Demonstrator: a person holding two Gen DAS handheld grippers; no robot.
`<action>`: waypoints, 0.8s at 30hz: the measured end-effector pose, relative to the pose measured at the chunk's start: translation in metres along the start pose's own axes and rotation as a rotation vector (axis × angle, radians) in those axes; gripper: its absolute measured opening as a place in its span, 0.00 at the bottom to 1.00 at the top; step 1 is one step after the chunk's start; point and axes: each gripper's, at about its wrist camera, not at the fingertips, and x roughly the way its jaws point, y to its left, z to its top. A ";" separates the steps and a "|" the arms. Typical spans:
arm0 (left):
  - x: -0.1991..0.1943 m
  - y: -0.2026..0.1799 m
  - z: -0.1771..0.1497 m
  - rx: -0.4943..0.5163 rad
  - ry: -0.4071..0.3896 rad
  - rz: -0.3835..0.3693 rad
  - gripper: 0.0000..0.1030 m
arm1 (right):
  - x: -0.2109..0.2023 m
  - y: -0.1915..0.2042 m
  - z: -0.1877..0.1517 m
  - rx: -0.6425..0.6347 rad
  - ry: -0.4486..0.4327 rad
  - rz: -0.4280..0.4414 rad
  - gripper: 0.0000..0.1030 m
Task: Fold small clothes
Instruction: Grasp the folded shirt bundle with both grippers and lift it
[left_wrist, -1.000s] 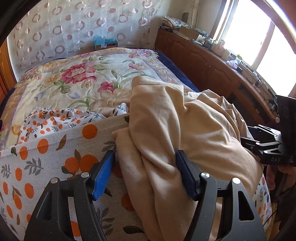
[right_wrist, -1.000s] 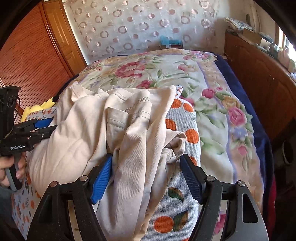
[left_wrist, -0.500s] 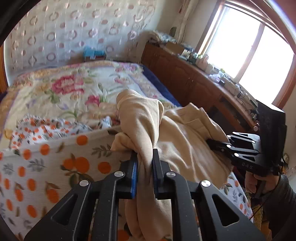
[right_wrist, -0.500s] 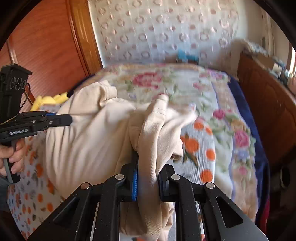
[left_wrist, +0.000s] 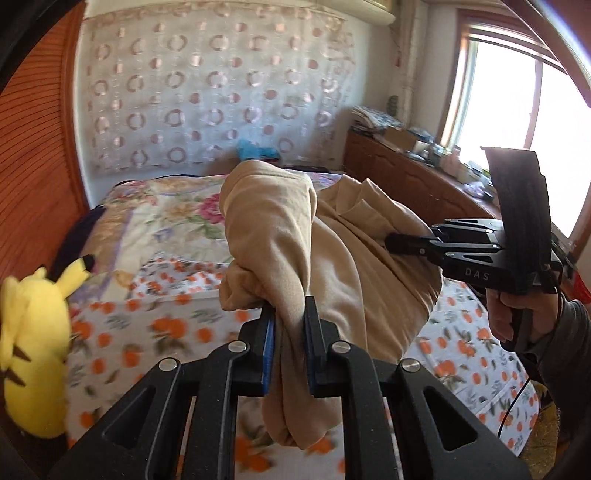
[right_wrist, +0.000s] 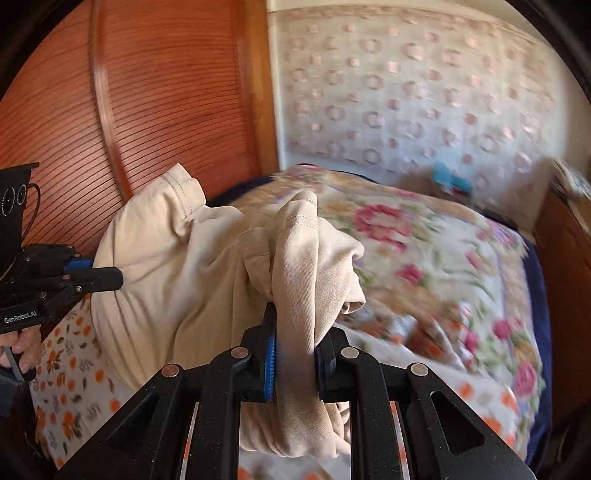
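Observation:
A beige garment (left_wrist: 332, 258) hangs bunched in the air between my two grippers, above the orange-print sheet (left_wrist: 166, 332). My left gripper (left_wrist: 290, 332) is shut on a thick fold of it, cloth spilling out above and below the blue pads. In the right wrist view my right gripper (right_wrist: 293, 343) is shut on another fold of the same beige garment (right_wrist: 184, 295), whose stitched hem shows on top. Each gripper also shows in the other's view: the right gripper (left_wrist: 395, 242) at the right, the left gripper (right_wrist: 110, 277) at the left, both pinching cloth.
A flowered quilt (right_wrist: 424, 258) covers the bed behind the sheet. A yellow plush toy (left_wrist: 33, 350) sits at the left edge. A wooden slatted door (right_wrist: 147, 110) rises on the left, a wooden cabinet (left_wrist: 424, 188) with clutter under the window on the right. A hand (left_wrist: 517, 314) grips the right handle.
Both grippers went from open around the garment lying on the bed to shut on folds of it, then rose, lifting the garment off the sheet. The views tilted up toward the wall.

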 end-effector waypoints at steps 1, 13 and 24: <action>-0.006 0.017 -0.006 -0.016 -0.005 0.023 0.14 | 0.013 0.010 0.006 -0.022 0.003 0.014 0.16; -0.023 0.151 -0.071 -0.265 -0.015 0.152 0.14 | 0.186 0.092 0.089 -0.186 0.055 0.139 0.16; -0.027 0.200 -0.107 -0.408 -0.036 0.233 0.14 | 0.270 0.106 0.119 -0.210 0.128 0.216 0.23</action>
